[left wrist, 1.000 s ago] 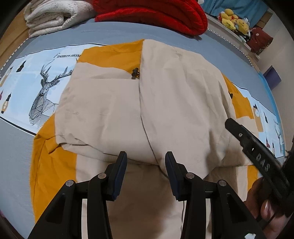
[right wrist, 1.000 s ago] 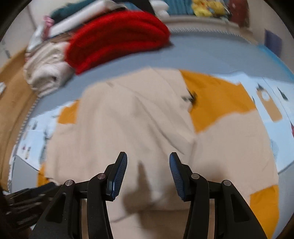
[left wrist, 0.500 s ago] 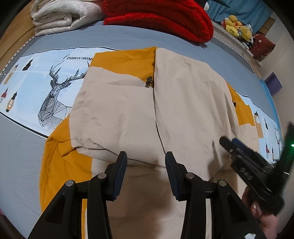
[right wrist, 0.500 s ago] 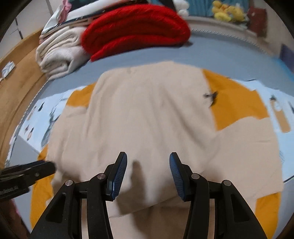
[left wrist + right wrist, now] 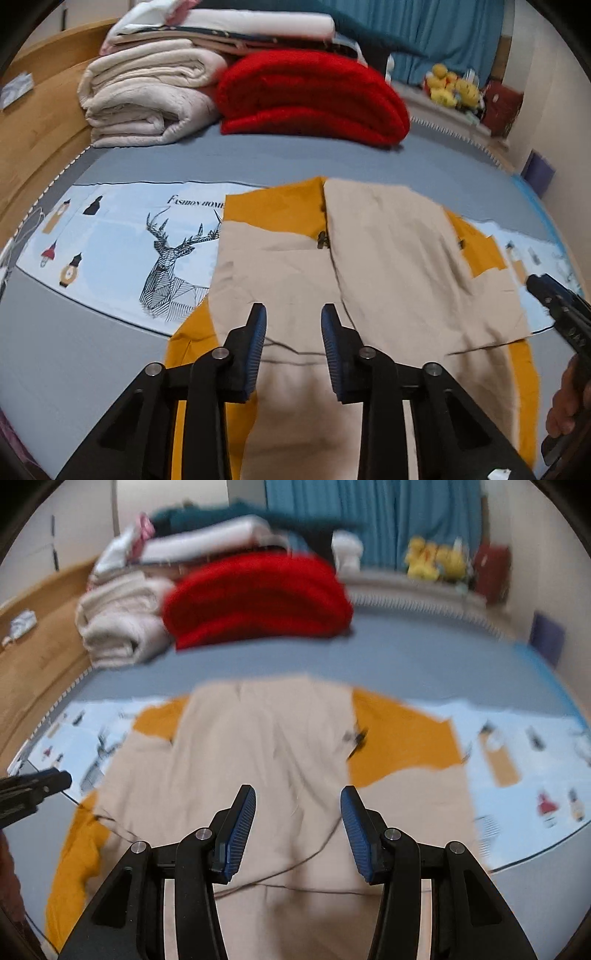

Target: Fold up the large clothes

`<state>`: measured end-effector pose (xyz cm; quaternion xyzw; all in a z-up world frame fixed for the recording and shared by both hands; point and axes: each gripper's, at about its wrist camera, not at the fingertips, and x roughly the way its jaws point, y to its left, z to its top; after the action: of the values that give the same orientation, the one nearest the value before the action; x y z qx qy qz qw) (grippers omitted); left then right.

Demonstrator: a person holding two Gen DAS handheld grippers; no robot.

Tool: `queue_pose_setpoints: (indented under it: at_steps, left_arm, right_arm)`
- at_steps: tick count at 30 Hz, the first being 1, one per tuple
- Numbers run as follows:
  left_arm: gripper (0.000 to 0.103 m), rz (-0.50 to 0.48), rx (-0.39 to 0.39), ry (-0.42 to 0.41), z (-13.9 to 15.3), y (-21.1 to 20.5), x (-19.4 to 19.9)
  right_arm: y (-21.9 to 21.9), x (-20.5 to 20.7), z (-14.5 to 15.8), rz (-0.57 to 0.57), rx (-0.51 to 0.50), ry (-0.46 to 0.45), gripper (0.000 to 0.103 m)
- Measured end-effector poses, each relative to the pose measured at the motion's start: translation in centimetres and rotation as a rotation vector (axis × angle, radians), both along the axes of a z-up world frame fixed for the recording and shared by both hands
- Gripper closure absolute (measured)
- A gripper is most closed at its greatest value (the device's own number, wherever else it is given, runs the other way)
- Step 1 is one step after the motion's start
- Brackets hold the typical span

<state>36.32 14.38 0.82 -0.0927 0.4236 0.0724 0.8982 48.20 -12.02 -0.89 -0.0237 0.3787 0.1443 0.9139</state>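
Beige-and-mustard cotton garment [image 5: 295, 273], folded lengthwise, lay flat mid-bed; bare grey bedsheet [image 5: 258, 162] lay beyond its far edge. Red knitted blanket [image 5: 310, 96] and cream quilts [image 5: 144, 99] were stacked far. Left gripper [image 5: 293, 325] was closing, nothing between; right gripper [image 5: 297, 805] was half-spread, empty.

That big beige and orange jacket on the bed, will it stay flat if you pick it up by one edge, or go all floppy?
Probably floppy: the jacket lies limp, with soft creases and folded panels following the bed. It looks thin, so likely light for its size. One lifted edge would probably let the folded panel slide open.
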Motion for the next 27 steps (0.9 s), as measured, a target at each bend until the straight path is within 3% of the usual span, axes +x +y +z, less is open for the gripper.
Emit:
queue_pose_setpoints:
  at_steps: [4,9,13,15,19,20,22,24,27]
  left_arm:
    - [0.078,-0.003,0.037,-0.066,3.0,0.3,-4.5]
    - [0.083,0.015,-0.036,-0.101,5.9,1.7,-12.5]
    - [0.086,-0.025,0.02,-0.094,6.7,0.9,-18.3]
    - [0.088,-0.036,0.037,-0.081,6.3,0.1,-21.2]
    - [0.091,-0.018,0.013,-0.036,2.6,-1.0,-25.4]
    - [0.093,-0.031,0.038,0.009,0.6,-1.6,-26.2]
    - [0.095,-0.065,0.081,0.12,-2.0,-2.6,-26.1]
    - [0.095,-0.095,0.098,0.096,-1.8,-2.9,-25.9]
    - [0.095,-0.112,0.204,0.058,-1.6,-3.5,-25.4]
  right_arm:
    - [-2.3,-3.5,4.6,-0.091,0.086,-0.01,0.054]
    - [-7.2,-11.1,9.5,-0.137,0.1,-0.057,0.054]
    - [-12.1,-17.2,11.4,-0.173,0.129,-0.08,0.076]
    - [-14.8,-20.0,10.9,-0.2,0.132,-0.065,0.083]
    - [-18.2,-25.3,7.4,-0.261,0.056,-0.029,0.084]
    - [-19.0,-26.2,5.9,-0.291,0.025,0.019,0.084]
    - [-20.4,-27.0,4.8,-0.313,0.062,0.072,0.084]
    - [-21.0,-27.5,4.1,-0.314,0.031,0.08,0.084]
    - [-21.5,-28.0,3.1,-0.289,-0.021,0.093,0.084]
